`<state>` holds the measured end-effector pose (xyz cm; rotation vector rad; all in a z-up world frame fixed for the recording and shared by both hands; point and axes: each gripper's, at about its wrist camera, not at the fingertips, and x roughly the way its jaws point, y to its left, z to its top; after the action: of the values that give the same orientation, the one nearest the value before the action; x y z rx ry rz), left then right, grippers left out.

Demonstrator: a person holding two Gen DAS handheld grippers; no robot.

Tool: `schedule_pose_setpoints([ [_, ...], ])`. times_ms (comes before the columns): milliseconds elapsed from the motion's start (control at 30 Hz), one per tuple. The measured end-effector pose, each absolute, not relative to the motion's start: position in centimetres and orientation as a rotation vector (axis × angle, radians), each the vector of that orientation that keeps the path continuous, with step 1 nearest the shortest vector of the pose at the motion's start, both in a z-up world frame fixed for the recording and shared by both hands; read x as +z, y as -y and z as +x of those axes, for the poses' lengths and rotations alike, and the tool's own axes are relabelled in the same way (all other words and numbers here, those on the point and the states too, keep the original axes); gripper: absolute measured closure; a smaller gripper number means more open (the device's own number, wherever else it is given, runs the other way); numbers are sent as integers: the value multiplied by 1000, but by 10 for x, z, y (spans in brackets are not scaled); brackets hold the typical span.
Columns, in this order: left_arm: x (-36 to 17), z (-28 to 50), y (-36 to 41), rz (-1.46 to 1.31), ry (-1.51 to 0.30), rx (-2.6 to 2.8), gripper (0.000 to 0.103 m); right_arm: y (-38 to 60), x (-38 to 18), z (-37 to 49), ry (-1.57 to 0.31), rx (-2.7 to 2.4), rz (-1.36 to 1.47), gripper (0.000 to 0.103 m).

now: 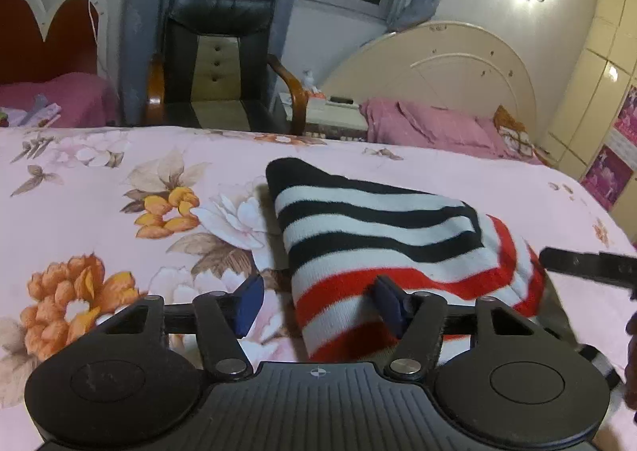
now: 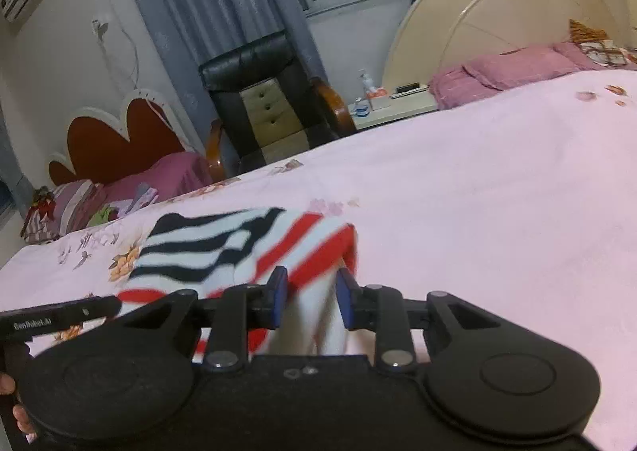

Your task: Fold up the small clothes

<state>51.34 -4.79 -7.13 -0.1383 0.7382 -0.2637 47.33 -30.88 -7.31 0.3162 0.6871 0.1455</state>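
Note:
A small striped knit garment [image 1: 382, 236], black-and-white at the far end and red-and-white at the near end, lies folded on the pink floral bedspread [image 1: 119, 192]. My left gripper [image 1: 318, 301] is open, its right pad [image 1: 388, 303] over the garment's near red edge and its left pad over the bedspread. In the right wrist view the garment [image 2: 223, 244] lies ahead to the left. My right gripper [image 2: 312, 297] has its jaws partly apart around the garment's near right edge, with white and red fabric between the pads. The right gripper's body [image 1: 589, 266] shows at the left view's right edge.
A black leather armchair [image 1: 217, 61] stands beyond the bed's far edge, next to a nightstand [image 1: 330, 108] with small items. A cream headboard [image 1: 450, 73] and pink pillows [image 1: 430, 124] are at the right. A second bed with a red headboard [image 1: 43, 37] is at the far left.

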Motion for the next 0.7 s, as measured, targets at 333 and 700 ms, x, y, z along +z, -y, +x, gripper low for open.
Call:
schedule_pose_setpoints([
  [333,-64,504,61,-24,-734,-283,38,309,-79,481,-765,75,271,85],
  [700,-66,424,36,-172,-727,-307,38,296,-53,388,-776,242,266,67],
])
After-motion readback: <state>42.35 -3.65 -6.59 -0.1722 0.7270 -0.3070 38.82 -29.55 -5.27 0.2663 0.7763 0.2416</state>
